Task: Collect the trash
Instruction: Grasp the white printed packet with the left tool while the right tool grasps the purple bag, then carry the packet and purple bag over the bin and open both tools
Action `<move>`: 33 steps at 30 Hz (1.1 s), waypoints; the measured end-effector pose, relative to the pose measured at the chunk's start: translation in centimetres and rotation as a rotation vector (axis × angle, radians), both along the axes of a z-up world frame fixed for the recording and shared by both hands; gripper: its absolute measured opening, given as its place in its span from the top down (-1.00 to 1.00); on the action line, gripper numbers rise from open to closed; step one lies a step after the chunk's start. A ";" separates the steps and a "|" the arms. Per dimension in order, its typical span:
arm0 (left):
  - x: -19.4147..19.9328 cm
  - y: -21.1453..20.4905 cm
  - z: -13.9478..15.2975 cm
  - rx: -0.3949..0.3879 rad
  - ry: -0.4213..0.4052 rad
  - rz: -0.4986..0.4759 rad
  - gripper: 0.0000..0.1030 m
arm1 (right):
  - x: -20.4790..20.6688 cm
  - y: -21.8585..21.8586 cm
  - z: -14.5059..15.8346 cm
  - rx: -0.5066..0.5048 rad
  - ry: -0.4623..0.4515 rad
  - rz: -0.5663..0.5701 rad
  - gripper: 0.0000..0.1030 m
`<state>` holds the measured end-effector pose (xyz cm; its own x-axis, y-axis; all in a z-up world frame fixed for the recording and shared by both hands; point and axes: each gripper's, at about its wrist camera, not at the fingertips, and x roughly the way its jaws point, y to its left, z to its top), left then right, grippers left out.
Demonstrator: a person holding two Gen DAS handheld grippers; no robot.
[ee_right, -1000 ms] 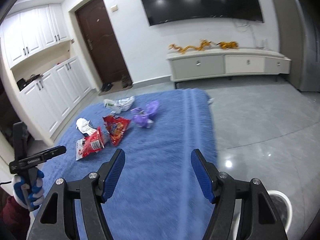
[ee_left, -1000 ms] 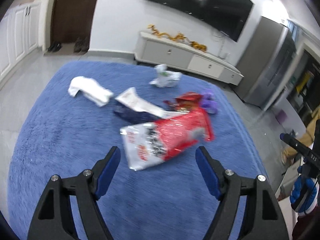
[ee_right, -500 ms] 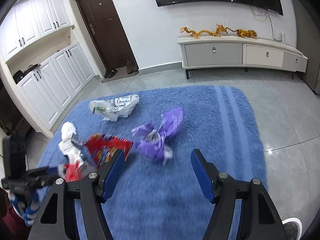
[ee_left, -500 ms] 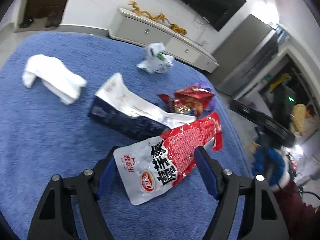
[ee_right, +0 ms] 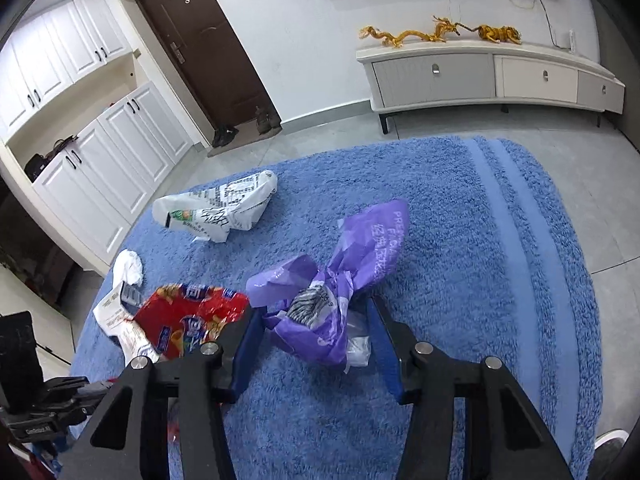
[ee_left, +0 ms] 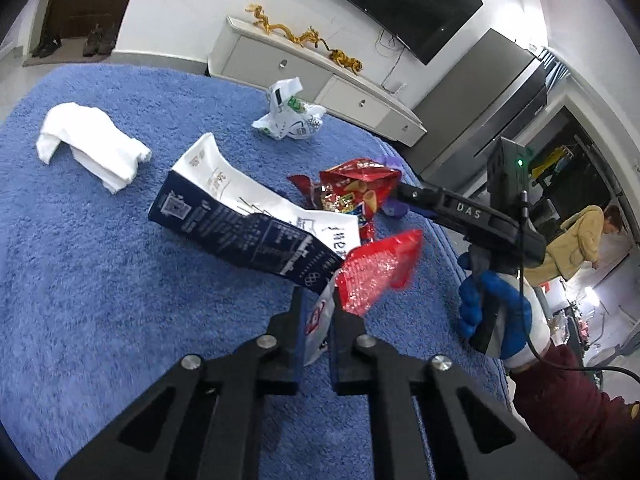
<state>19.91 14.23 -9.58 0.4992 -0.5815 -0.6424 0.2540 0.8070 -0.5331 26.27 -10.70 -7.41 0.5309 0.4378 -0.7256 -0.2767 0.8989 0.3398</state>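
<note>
Trash lies on a blue rug (ee_left: 100, 280). My left gripper (ee_left: 317, 320) is shut on a red and white snack bag (ee_left: 372, 276), lifted a little off the rug. Behind it lie a navy and white carton (ee_left: 240, 216), a red chip bag (ee_left: 352, 192), a white cloth (ee_left: 92, 148) and a white printed plastic bag (ee_left: 288, 116). My right gripper (ee_right: 314, 340) is open around a crumpled purple bag (ee_right: 332, 292) on the rug (ee_right: 460, 240). The red chip bag (ee_right: 192, 320) lies just left of it, and the white plastic bag (ee_right: 220, 208) further back.
A white TV cabinet (ee_right: 480, 76) with gold dragon figures stands at the far wall beside a brown door (ee_right: 208, 40). White cupboards (ee_right: 100, 160) line the left. Grey tile floor (ee_right: 608, 248) borders the rug. A person in a yellow coat (ee_left: 580, 240) stands far right.
My left gripper has closed on the red and white snack bag and raised it. My right gripper has moved forward until its open fingers sit around the purple bag.
</note>
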 end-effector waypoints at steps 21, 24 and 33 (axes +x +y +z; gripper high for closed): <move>-11.5 -1.3 6.6 0.055 -0.109 0.115 0.97 | -17.6 -6.5 6.7 0.058 -0.108 0.019 0.34; -13.2 -2.0 7.7 0.069 -0.135 0.116 0.97 | -20.4 -7.5 7.7 0.060 -0.128 0.015 0.34; -17.3 -5.5 10.5 0.112 -0.207 0.081 0.96 | -26.9 -12.6 9.0 0.087 -0.158 -0.082 0.35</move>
